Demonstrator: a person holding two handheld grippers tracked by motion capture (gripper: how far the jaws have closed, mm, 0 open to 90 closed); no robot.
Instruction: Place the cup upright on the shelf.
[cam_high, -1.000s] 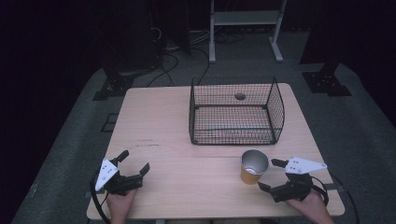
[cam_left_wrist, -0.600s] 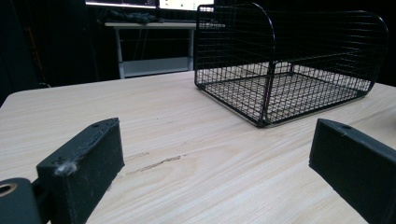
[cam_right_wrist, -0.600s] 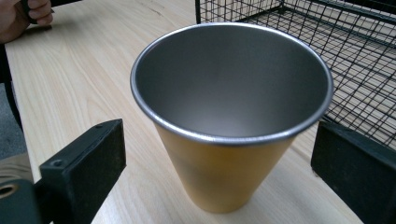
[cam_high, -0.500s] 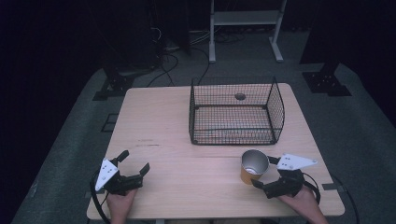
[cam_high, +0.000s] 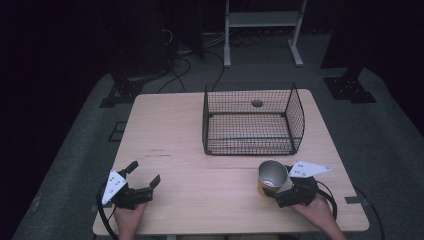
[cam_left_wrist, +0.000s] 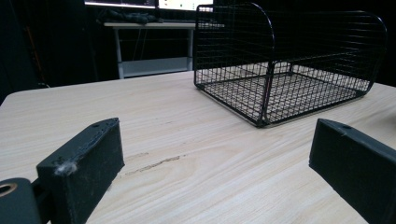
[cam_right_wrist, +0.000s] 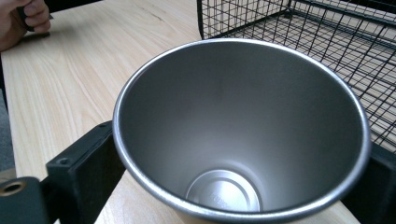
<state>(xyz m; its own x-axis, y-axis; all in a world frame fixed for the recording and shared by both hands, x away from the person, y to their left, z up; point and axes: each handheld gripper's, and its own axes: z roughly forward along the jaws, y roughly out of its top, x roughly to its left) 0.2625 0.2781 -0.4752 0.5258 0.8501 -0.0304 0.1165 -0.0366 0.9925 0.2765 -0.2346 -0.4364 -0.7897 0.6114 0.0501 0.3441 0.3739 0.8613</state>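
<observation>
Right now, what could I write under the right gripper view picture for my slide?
Right gripper with its jaws around a shiny metal cup, beside a black wire basket on the wooden table.

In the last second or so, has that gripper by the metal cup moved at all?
Yes. The right gripper has slid left toward the cup, which stands where it did in front of the wire basket; its jaws now flank the cup.

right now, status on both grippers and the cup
Left gripper open, idle on table. Right gripper jaws flank the steel cup, upright, empty; grip unconfirmed. Wire basket just beyond, nothing between.
</observation>
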